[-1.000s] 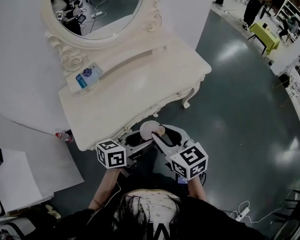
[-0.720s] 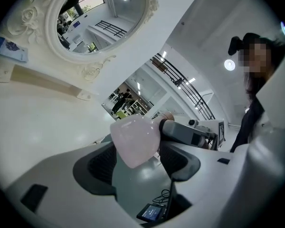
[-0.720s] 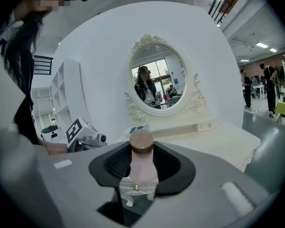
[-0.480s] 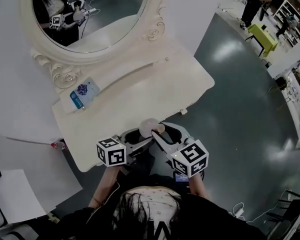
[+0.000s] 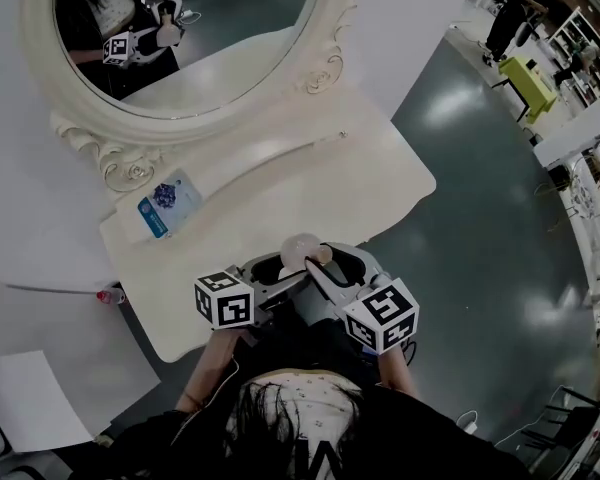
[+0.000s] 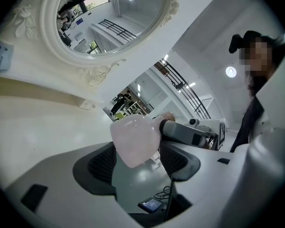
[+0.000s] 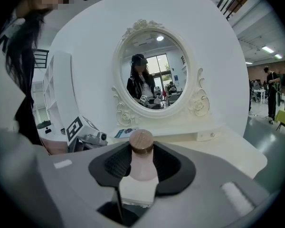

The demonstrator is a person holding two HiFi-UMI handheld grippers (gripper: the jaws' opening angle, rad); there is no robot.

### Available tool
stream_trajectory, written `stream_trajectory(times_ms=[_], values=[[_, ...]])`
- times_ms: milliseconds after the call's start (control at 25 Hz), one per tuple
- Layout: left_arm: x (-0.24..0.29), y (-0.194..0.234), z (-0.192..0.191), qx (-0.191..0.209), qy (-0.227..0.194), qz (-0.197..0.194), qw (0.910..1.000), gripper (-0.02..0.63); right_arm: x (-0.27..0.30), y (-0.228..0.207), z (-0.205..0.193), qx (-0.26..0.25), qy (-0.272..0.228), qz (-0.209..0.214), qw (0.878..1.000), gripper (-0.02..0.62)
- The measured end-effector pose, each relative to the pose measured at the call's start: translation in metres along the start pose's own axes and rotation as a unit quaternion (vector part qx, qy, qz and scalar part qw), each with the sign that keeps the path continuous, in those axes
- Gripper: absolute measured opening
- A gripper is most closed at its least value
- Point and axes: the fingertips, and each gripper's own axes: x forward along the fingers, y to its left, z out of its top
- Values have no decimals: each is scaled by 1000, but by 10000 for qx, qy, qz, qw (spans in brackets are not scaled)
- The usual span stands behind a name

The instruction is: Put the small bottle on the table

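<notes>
Both grippers have come forward with the small bottle (image 5: 301, 251), which a second ago hung just off the near edge of the white dressing table (image 5: 280, 183) and now hovers over that edge, well clear of the oval mirror (image 5: 180, 38) at the far side. The right gripper (image 7: 142, 167) pinches the bottle below its brown cap (image 7: 141, 141). The left gripper (image 6: 138, 156) closes on the bottle's rounded pink body from the left, with the bottle lying tilted between the two tools.
</notes>
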Motion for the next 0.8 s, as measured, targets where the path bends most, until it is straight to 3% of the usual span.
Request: stream_trajectory(times_ms=[360,800], values=[[8,17,20,-136,-210,148,9996,270,21,-17,11,-91,161,191,9996,149],[44,58,75,-243,-900,834,9921,272,64,-75,42,-399,291,1105,9927,149]])
